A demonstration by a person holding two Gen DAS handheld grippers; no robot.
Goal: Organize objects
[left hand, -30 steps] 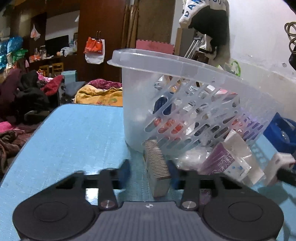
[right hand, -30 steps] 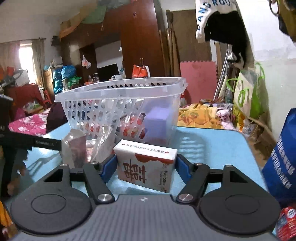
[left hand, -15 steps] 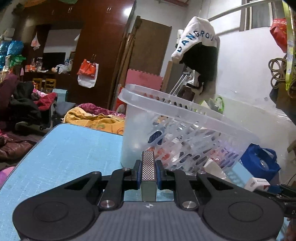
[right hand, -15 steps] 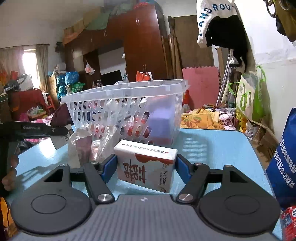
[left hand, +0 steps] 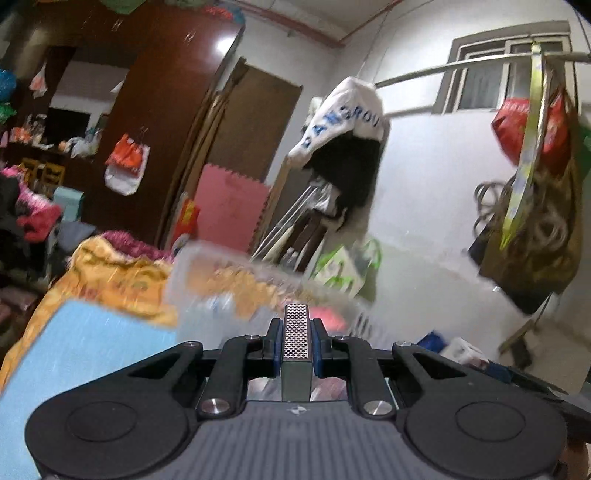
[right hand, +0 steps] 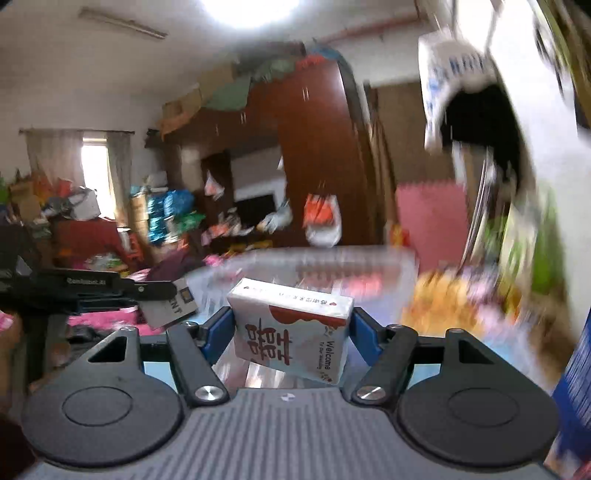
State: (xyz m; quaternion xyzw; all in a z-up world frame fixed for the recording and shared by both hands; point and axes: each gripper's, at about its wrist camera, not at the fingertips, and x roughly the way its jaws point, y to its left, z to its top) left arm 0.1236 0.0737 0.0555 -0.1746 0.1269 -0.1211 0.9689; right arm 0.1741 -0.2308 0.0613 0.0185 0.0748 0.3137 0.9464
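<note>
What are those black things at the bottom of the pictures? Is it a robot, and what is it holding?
No robot here: a person holds a two-finger grabber in each hand, and each carries a camera looking along its fingers. One picture comes from the left gripper, clamped on a thin matchbox. The other comes from the right gripper, squeezing a white and red tissue pack. Ahead, blurred, is a clear plastic basket on a blue table. The pictures are smeared, so what is inside the basket is hard to tell.

Dimly lit indoors; glare from a ceiling light (right hand: 251,9) and a bright window (right hand: 94,162). Heavy motion blur across backgrounds, sharp near foreground, fisheye bending at edges.
</note>
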